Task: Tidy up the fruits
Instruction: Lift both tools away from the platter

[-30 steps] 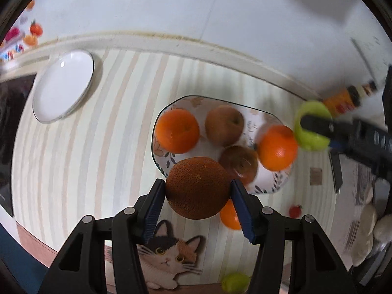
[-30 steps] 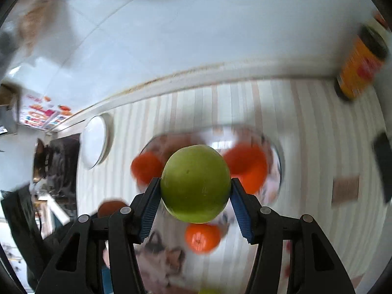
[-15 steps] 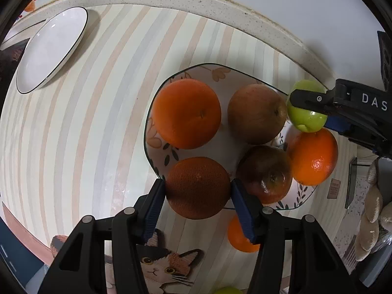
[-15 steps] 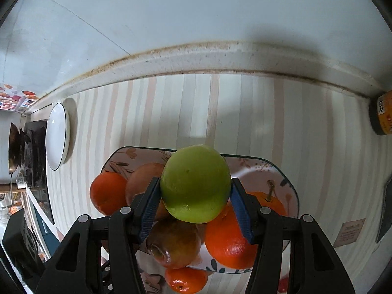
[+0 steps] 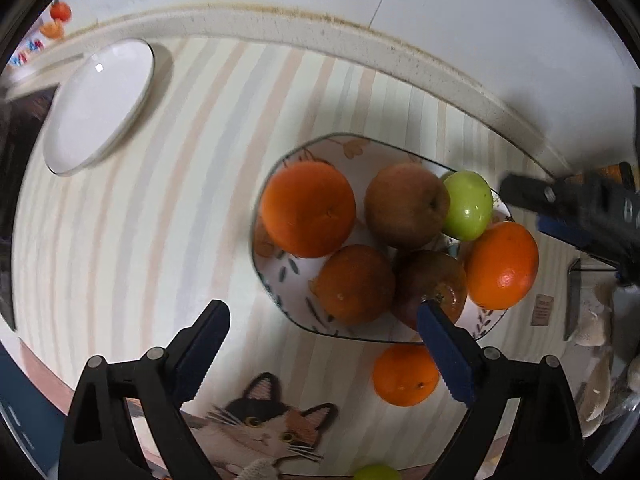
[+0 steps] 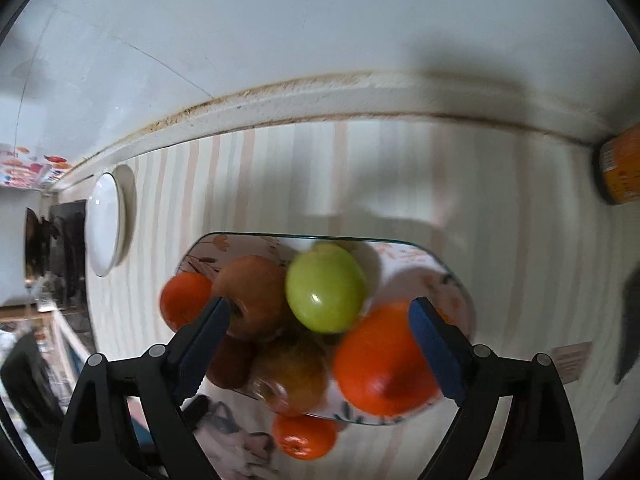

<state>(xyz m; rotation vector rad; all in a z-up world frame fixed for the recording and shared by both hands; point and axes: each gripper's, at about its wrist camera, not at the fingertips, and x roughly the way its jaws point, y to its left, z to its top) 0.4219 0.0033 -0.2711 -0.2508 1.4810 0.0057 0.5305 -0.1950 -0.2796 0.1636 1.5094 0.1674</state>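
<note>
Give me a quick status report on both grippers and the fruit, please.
Left gripper open, empty. Right gripper open, empty. Green apple and dark orange in patterned plate. Small orange outside on mat; nothing obstructing.

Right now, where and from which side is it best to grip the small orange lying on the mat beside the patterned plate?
Grip the small orange across its widest middle, coming from above. It is round and sits alone on the mat, close to the plate's rim, so keep the fingers off that rim side.
</note>
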